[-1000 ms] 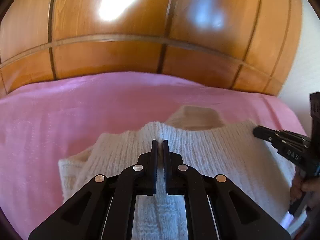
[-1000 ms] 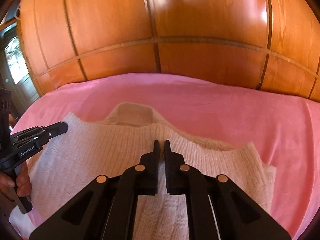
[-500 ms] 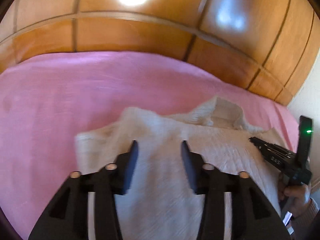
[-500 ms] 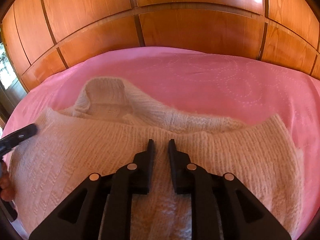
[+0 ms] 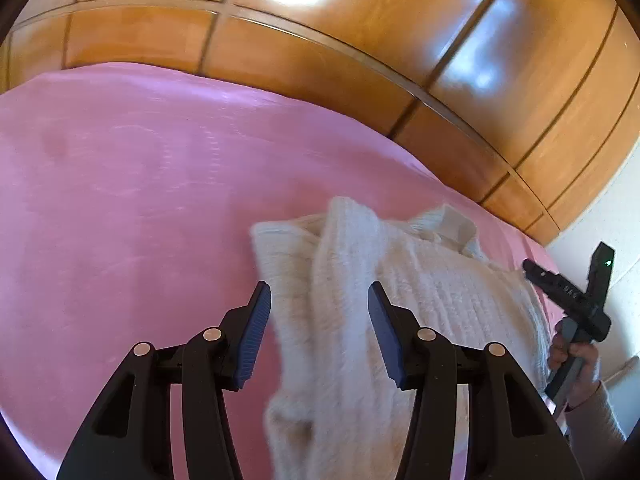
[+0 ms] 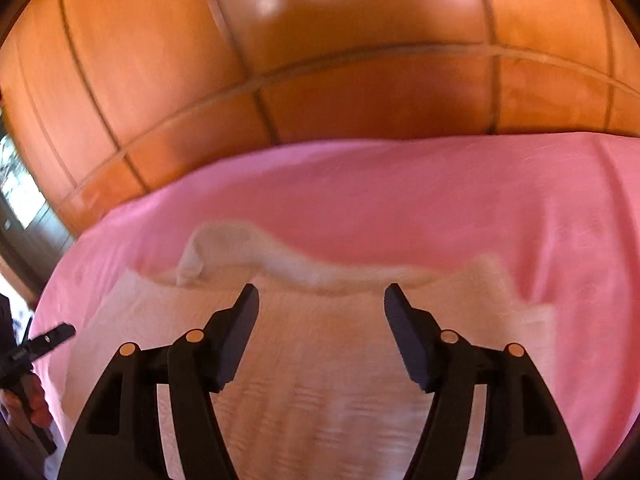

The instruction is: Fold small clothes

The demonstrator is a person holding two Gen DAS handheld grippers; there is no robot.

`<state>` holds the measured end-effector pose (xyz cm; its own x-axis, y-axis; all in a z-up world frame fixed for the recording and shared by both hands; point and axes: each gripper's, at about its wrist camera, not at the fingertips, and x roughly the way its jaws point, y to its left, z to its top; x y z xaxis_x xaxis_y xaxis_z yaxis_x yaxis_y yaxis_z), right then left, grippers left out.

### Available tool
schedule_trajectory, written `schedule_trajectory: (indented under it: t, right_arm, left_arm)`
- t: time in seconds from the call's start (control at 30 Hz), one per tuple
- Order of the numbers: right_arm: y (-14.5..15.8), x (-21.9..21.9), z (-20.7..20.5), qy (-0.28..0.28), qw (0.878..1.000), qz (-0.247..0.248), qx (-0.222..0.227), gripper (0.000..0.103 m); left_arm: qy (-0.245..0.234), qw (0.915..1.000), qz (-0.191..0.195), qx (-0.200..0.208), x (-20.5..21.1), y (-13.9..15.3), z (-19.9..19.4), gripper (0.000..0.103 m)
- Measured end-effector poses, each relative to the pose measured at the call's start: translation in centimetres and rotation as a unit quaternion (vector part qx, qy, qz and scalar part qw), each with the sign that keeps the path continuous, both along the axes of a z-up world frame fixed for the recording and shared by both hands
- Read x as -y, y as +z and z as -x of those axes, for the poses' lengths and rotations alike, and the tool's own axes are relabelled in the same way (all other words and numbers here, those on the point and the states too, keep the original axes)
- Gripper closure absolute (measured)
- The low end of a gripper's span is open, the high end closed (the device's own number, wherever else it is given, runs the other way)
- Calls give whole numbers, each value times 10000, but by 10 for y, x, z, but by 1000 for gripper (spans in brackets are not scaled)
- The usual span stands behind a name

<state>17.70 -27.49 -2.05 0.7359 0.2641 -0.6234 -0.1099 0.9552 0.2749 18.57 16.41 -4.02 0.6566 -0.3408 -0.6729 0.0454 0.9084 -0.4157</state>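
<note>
- Broadly, a pink bedspread fills the lower part of both wrist views, and a glossy wooden panelled wall stands behind it.
- On that bedspread lies a cream knitted sweater, near the bedspread's close edge; its collar points toward the wall, and one knitted part is folded over the body on the side seen at the left of the left wrist view.
- The left gripper hangs above the sweater's folded edge, its jaws having just been opening, now parted about halfway; the knit shows between the blue pads but they do not press on it.
- The right gripper hovers over the middle of the sweater, its jaws having just been opening and now wide, gripping nothing; this view is blurred.
- A hand with a pale sleeve holds the right gripper's handle at the sweater's far side in the left wrist view.
</note>
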Motion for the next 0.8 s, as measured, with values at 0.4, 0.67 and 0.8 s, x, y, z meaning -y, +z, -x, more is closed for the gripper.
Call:
schedule_trajectory:
  t: [0.4,0.67,0.8]
  right_arm:
    - [-31,38,4,-451,9963,541,-497,97]
    - [-12,36,-5,-714,9955,615,-104,98]
    - [-42,27,-23,-721,9909,1044,-454,98]
  left_arm:
    - [-303,9950,-921,-251,47,-18,-23,97]
    - [382,9962,-775,-132,29,-12,-17,97]
    - [496,9917,-1115,-406,35,-35,-29,97]
